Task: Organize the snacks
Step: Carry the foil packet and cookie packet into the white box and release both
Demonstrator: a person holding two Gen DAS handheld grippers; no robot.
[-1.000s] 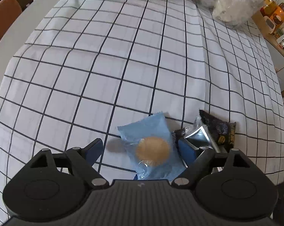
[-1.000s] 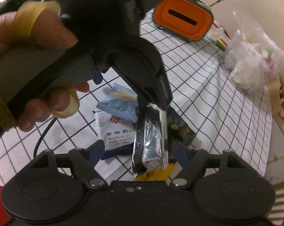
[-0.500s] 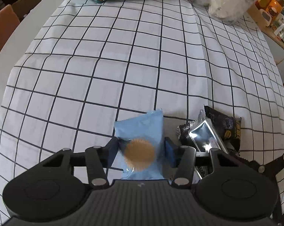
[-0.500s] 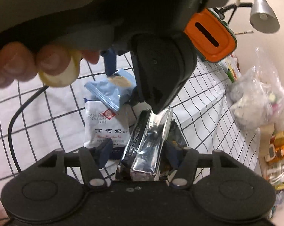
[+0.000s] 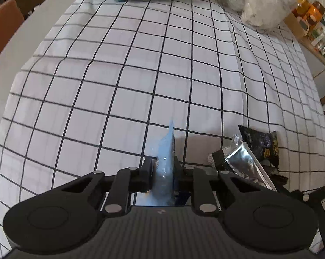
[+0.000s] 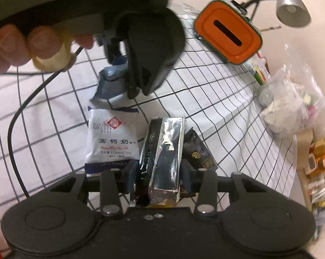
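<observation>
My left gripper [image 5: 163, 168] is shut on a light blue cookie packet [image 5: 165, 151], which stands pinched on edge over the checked tablecloth [image 5: 141, 75]. In the right wrist view, my right gripper [image 6: 158, 172] straddles a silver foil packet [image 6: 164, 151]. Its jaws are closing and the pads meet the packet's two sides. A white milk-tablet packet [image 6: 111, 142] lies to the left of the foil packet, and a dark packet [image 6: 197, 153] lies under its right edge. The same silver packet [image 5: 244, 164] and dark packet [image 5: 261, 144] show at the right in the left wrist view.
An orange lidded container [image 6: 227, 36] with a slot stands at the far end of the table. A clear plastic bag [image 6: 291, 103] of snacks lies at the right. A person's hand [image 6: 22, 43] holds the left gripper, and a black cable [image 6: 18, 116] trails from it. Jars line a shelf [image 5: 309, 21].
The left jaws have closed from wide open onto the blue packet, folding it from flat to upright. The right jaws have narrowed around the silver packet, and the right wrist has rolled.
</observation>
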